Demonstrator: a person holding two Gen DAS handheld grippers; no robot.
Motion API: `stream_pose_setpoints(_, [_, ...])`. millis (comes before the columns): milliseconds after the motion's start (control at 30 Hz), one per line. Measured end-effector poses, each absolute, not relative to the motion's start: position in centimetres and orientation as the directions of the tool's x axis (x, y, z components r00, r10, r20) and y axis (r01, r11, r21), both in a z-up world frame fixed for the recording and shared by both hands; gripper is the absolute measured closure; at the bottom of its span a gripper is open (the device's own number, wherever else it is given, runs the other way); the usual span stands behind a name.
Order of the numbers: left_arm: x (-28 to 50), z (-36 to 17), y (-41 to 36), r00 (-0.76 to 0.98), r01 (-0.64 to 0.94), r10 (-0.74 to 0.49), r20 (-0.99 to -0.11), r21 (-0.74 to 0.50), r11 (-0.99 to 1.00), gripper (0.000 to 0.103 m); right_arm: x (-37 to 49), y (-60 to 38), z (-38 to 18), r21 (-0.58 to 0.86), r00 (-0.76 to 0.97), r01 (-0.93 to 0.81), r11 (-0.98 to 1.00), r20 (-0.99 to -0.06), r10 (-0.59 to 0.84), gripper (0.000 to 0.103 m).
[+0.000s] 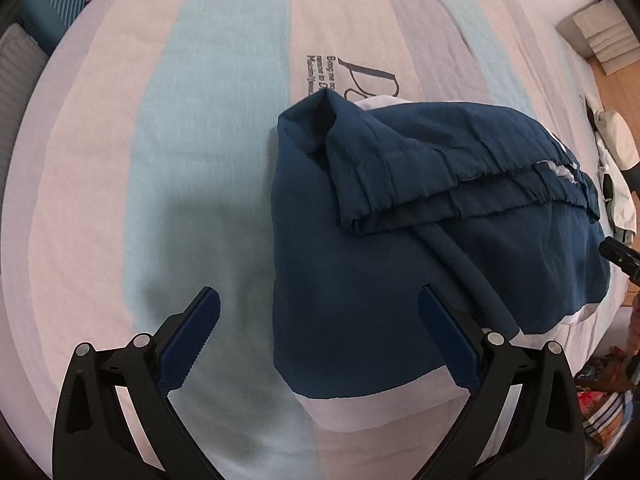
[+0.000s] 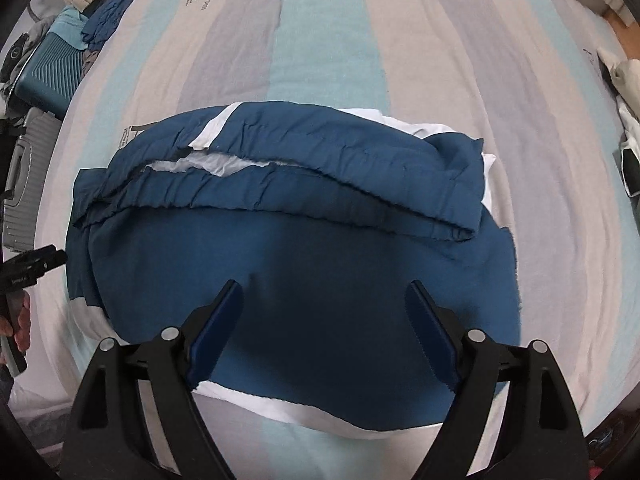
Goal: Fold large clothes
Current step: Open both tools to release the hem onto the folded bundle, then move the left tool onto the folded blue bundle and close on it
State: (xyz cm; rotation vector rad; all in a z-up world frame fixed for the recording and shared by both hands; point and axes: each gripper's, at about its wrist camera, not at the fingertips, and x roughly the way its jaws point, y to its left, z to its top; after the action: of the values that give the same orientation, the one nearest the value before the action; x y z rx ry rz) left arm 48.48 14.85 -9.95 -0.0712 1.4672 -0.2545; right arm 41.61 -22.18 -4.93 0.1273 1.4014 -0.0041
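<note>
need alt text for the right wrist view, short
A partly folded navy and white garment lies on a bed with a pastel striped sheet, directly ahead of the open right gripper, which holds nothing. Suitcases stand at the left edge.

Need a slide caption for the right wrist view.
Open right gripper hovers over a folded blue-and-white garment on a striped bed.

folded navy garment point(image 2: 304, 264) on the striped bedspread point(image 2: 320, 40), right hand-held gripper point(image 2: 326, 300) wide open above it
</note>
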Motion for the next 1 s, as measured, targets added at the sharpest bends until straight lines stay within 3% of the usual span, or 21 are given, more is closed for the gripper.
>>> stream_pose_setpoints(1000, [48.8,-17.2,14.4,-0.006,0.089,-0.37,-0.929,-0.369,0.925,0.005,42.6,-19.9,-11.5,0.053,0.061,0.05,0.997,-0.997,0.05,0.011])
